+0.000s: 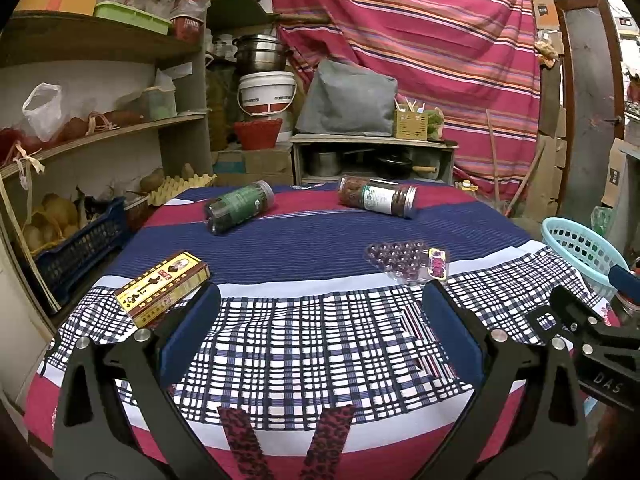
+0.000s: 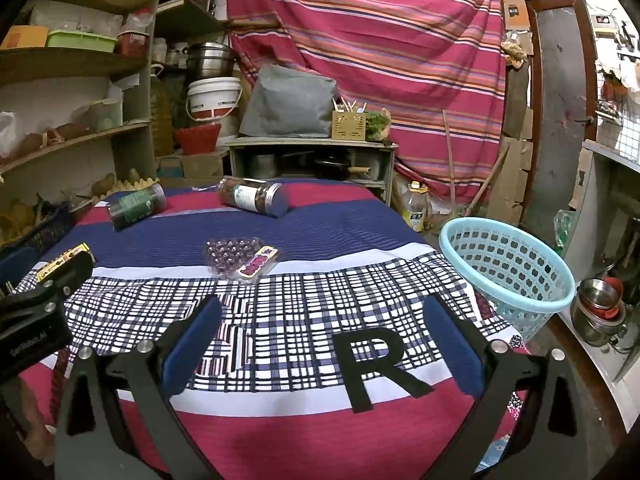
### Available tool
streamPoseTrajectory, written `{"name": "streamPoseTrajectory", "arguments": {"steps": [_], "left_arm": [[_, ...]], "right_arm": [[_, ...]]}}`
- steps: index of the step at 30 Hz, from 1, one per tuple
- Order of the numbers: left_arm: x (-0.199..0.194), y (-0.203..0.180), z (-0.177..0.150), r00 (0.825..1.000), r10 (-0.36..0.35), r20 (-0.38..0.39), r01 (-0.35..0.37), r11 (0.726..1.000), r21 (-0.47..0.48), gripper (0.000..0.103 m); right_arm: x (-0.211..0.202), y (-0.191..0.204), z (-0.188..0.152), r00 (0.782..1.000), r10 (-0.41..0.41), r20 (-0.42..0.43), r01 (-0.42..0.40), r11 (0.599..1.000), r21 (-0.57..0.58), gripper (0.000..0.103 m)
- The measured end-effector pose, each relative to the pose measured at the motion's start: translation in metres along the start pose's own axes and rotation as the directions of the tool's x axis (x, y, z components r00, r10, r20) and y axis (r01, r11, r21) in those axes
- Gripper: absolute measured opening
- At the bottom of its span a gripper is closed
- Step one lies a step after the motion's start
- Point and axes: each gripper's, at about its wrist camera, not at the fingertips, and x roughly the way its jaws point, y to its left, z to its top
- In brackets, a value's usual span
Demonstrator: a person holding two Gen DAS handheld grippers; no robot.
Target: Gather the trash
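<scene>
On the cloth-covered table (image 1: 320, 320) lie a yellow and red box (image 1: 162, 288) at the left, a dark jar with a green label (image 1: 239, 207), a jar with a silver lid (image 1: 376, 197), and a clear blister pack of purple beads (image 1: 404, 262). A light blue basket (image 2: 506, 270) stands at the table's right edge. My left gripper (image 1: 320, 300) is open and empty above the checked cloth, the box just left of its left finger. My right gripper (image 2: 322, 312) is open and empty, hovering over the near cloth, with the blister pack (image 2: 238, 256) ahead and the basket to its right.
Wooden shelves (image 1: 100, 128) with boxes, bags and a blue crate (image 1: 80, 248) stand left of the table. A low cabinet (image 1: 372, 156) with pots, a white bucket (image 1: 266, 92) and a striped hanging cloth (image 1: 420, 40) are behind. Metal bowls (image 2: 600, 308) sit at the right.
</scene>
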Motion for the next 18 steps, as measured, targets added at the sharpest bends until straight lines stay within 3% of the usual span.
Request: {"name": "streamPoseTrajectory", "arguments": {"steps": [18], "left_arm": [[-0.0006, -0.0006, -0.0001, 1.0, 0.0, 0.004, 0.0, 1.0, 0.002, 0.098]], "right_arm": [[0.0009, -0.0015, -0.0007, 1.0, 0.0, -0.001, 0.0, 1.0, 0.003, 0.098]]}}
